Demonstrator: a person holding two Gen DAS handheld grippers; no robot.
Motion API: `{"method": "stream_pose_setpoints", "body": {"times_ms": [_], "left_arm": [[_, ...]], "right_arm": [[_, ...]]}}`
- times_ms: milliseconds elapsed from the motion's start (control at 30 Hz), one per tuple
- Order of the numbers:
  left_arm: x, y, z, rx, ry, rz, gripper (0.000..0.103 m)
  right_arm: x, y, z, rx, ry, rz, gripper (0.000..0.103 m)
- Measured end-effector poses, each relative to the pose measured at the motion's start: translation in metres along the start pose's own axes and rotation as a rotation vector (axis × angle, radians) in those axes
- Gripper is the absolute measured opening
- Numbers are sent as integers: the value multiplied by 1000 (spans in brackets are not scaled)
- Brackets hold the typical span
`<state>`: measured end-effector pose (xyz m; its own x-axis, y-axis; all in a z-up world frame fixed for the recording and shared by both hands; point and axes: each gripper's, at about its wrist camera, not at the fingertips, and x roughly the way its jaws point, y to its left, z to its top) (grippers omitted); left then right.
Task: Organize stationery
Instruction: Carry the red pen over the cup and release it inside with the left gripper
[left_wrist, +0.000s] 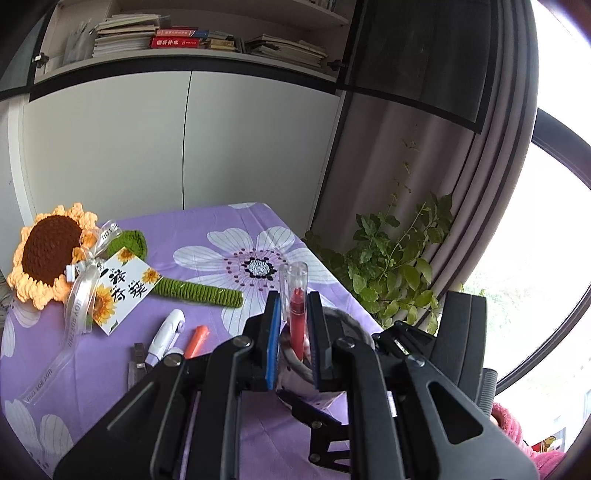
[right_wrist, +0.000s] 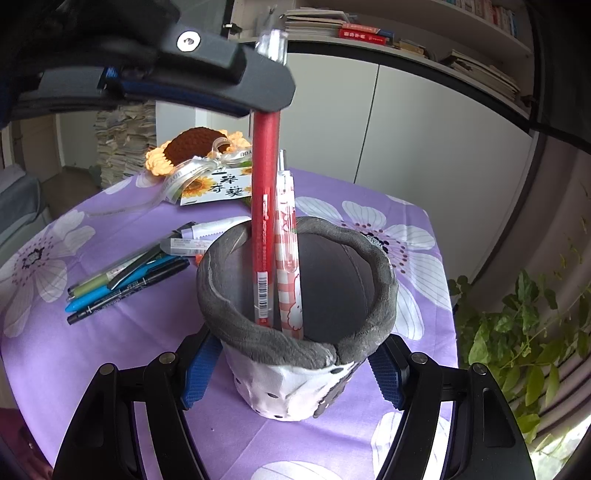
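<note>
The left gripper (left_wrist: 293, 332) is clamped on a red pen (right_wrist: 264, 206) near its clear top, and the pen stands upright with its lower end down inside the pen holder (right_wrist: 295, 328). A barcode sticker shows low on the barrel, but the printing running up the pen is too small to read. The right gripper (right_wrist: 295, 373) has its blue pads (right_wrist: 201, 373) spread wide on either side of the holder at the bottom centre of its view; whether they touch the holder's wall I cannot tell. A pink checked pen (right_wrist: 288, 254) already leans in the holder, just beside the red one. At middle left, more pens (right_wrist: 122, 280) lie in a loose bunch on the purple flowered tablecloth (right_wrist: 110, 350), their labels unreadable. Behind them lies a crocheted sunflower (left_wrist: 51, 254), its ribbon (left_wrist: 75, 314) printed "FOR YOU" and its card (left_wrist: 125, 288) bearing Chinese characters. The left gripper's frame hides most of the holder in its own view.
</note>
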<state>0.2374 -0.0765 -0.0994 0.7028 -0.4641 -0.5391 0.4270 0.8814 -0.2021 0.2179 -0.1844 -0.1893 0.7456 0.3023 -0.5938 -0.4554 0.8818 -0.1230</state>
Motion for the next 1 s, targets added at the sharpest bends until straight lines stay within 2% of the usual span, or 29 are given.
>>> {"method": "stream_pose_setpoints", "body": {"times_ms": [133, 533, 1000], "left_arm": [[3, 6, -4, -33, 21, -7, 12], [1, 5, -6, -34, 56, -14, 13], [1, 9, -8, -43, 84, -18, 13]], "right_arm": [[1, 4, 0, -14, 5, -5, 74], [2, 5, 1, -18, 11, 12, 74], [8, 9, 1, -25, 44, 68, 78]]}}
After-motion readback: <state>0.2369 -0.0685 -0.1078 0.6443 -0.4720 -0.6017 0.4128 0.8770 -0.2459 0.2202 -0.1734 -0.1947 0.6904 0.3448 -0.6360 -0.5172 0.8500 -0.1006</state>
